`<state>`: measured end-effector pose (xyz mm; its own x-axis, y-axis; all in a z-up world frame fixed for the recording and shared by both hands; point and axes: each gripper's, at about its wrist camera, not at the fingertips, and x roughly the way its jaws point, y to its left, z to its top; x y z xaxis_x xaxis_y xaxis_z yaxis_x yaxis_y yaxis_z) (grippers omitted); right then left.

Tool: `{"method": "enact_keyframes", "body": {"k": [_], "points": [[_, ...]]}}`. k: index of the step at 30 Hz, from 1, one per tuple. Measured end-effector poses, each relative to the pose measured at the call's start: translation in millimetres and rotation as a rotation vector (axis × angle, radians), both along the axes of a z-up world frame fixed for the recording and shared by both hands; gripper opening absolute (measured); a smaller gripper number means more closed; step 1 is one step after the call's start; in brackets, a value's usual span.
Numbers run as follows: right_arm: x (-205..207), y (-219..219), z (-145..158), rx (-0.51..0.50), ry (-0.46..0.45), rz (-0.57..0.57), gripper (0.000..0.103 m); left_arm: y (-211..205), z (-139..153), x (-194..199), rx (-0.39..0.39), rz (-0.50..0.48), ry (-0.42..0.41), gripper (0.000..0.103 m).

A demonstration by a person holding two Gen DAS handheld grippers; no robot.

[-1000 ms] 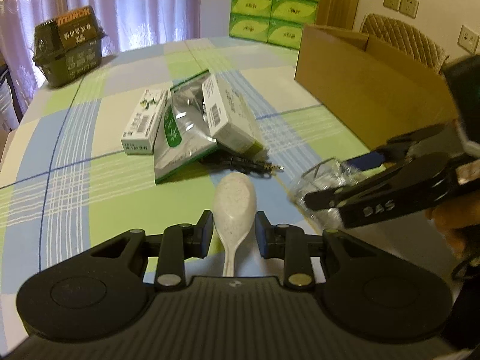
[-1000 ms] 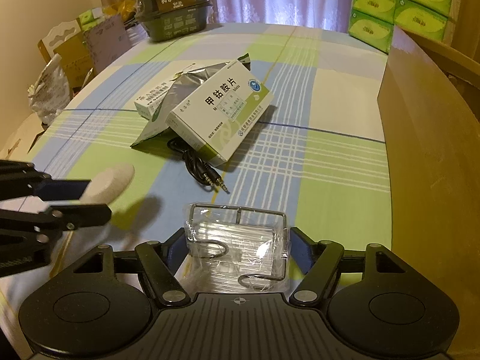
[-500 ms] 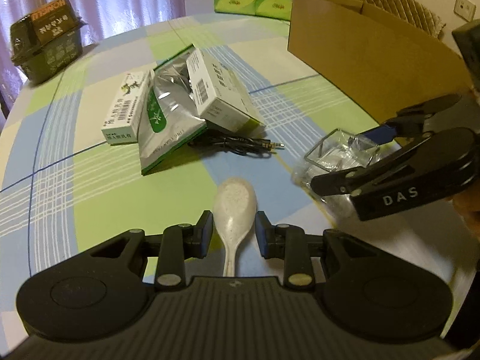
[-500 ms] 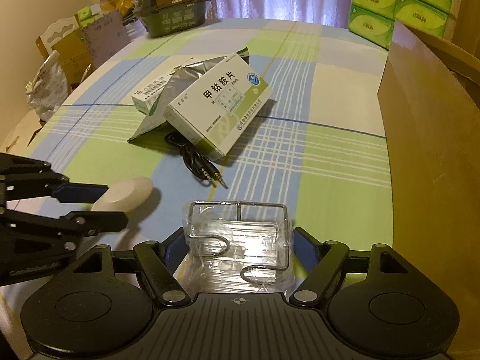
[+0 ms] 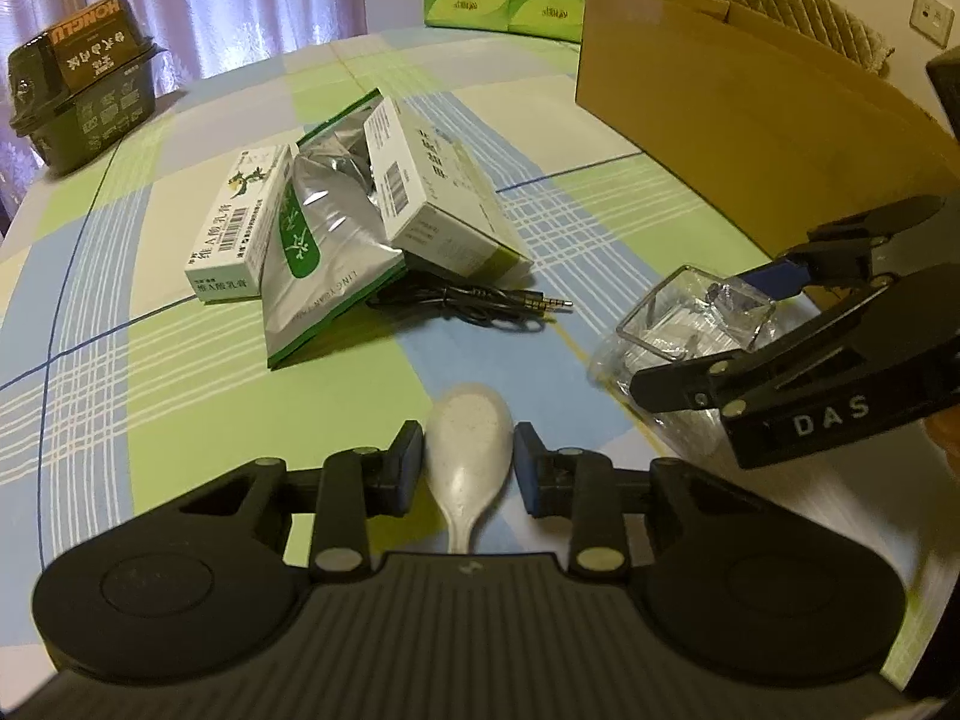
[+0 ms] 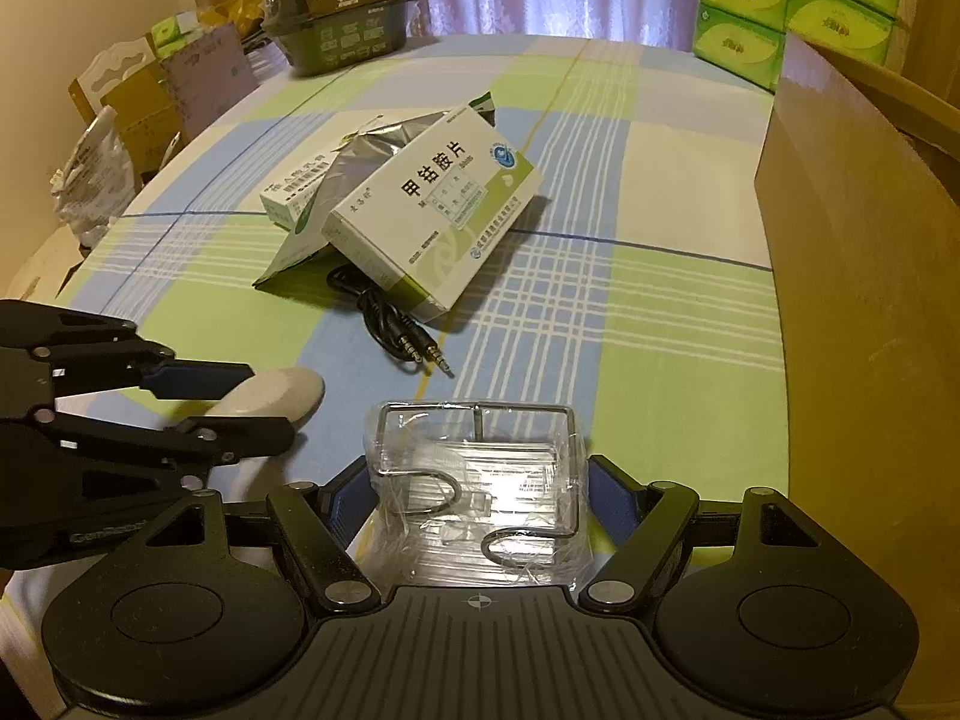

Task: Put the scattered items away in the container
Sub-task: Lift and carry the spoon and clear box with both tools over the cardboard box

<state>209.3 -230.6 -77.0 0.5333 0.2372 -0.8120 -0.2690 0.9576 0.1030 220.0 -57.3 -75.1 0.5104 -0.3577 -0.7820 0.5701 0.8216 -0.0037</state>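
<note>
My left gripper (image 5: pixel 469 468) is shut on a white speckled spoon (image 5: pixel 471 438), its pads pressed on both sides of the bowl; in the right wrist view the left gripper (image 6: pixel 258 402) holds the spoon (image 6: pixel 288 390) just above the cloth. My right gripper (image 6: pixel 477 498) is shut on a plastic-wrapped wire rack (image 6: pixel 474 456); from the left it appears as the right gripper (image 5: pixel 708 330) clamping the wire rack (image 5: pixel 678 324). The open cardboard box (image 5: pixel 750 120) stands at the right, and its wall (image 6: pixel 852 300) is close beside my right gripper.
On the checked tablecloth (image 6: pixel 600 360) lies a pile: two medicine boxes (image 6: pixel 438 210) (image 5: pixel 237 228), a foil pouch (image 5: pixel 318 264) and a black audio cable (image 6: pixel 402 342). A dark green tub (image 5: pixel 78 108) and stacked green tissue packs (image 6: pixel 780 6) sit at the far edge.
The left gripper has risen a little and moved closer to the right gripper, still holding the spoon. The right gripper keeps the wire rack and has hardly moved.
</note>
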Motion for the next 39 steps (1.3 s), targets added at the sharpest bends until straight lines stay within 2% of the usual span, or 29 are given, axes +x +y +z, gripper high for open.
{"method": "enact_keyframes", "body": {"k": [9, 11, 15, 22, 29, 39], "points": [[-1, 0, 1, -0.002, -0.003, 0.000, 0.078, 11, 22, -17, -0.033, 0.035, -0.044, 0.027], [-2, -1, 3, -0.004, -0.014, 0.000, 0.068, 12, 28, -21, -0.042, 0.037, -0.054, 0.027], [-5, -4, 11, 0.008, -0.046, -0.013, 0.067, 12, 37, -27, -0.054, 0.041, -0.065, 0.027], [-25, -6, 34, 0.019, -0.129, -0.028, 0.067, 11, 57, -40, -0.081, 0.053, -0.088, 0.027], [-47, -13, 57, 0.023, -0.176, -0.059, 0.067, 6, 83, -56, -0.093, 0.044, -0.128, 0.027], [-73, -42, 116, 0.040, -0.280, -0.124, 0.067, -19, 124, -78, -0.103, 0.006, -0.199, 0.027]]}}
